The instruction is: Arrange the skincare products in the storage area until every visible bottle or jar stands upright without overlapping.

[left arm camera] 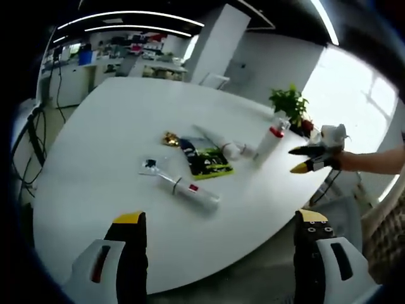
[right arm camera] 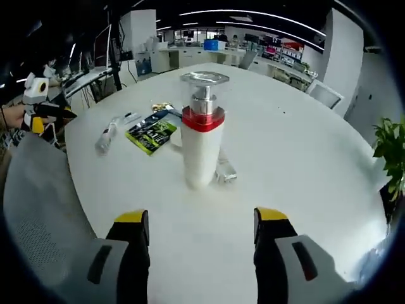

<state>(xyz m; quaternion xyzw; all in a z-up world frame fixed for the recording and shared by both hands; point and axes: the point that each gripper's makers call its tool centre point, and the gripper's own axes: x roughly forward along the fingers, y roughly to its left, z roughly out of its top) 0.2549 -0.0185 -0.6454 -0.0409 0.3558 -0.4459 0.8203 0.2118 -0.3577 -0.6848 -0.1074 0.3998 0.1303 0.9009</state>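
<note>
White round table (left arm camera: 114,145) holds all the skincare items. Right gripper (right arm camera: 201,229) jaws spread wide, nothing between them, hovering just short of the pump bottle (right arm camera: 201,136), which stands upright: white body, red collar, clear cap. In the left gripper view the same pump bottle (left arm camera: 271,140) sits near the table's far right edge, with the right gripper (left arm camera: 314,159) just beside it, apart, on a person's forearm (left arm camera: 380,159). Left gripper (left arm camera: 218,223) jaws also wide apart and empty, held back off the near table edge. Lying flat mid-table: a clear bottle with dark pump (left arm camera: 183,186), a white tube (left arm camera: 218,143) touching a small clear jar (left arm camera: 247,151) on its side, a green-black flat packet (left arm camera: 205,161), and a small gold item (left arm camera: 169,138) just beside the packet's far end. Right gripper view shows the clear jar (right arm camera: 225,171) right behind the pump bottle's base, touching or nearly so, can't tell. Potted plant (left arm camera: 290,104) past the table's far edge.
</note>
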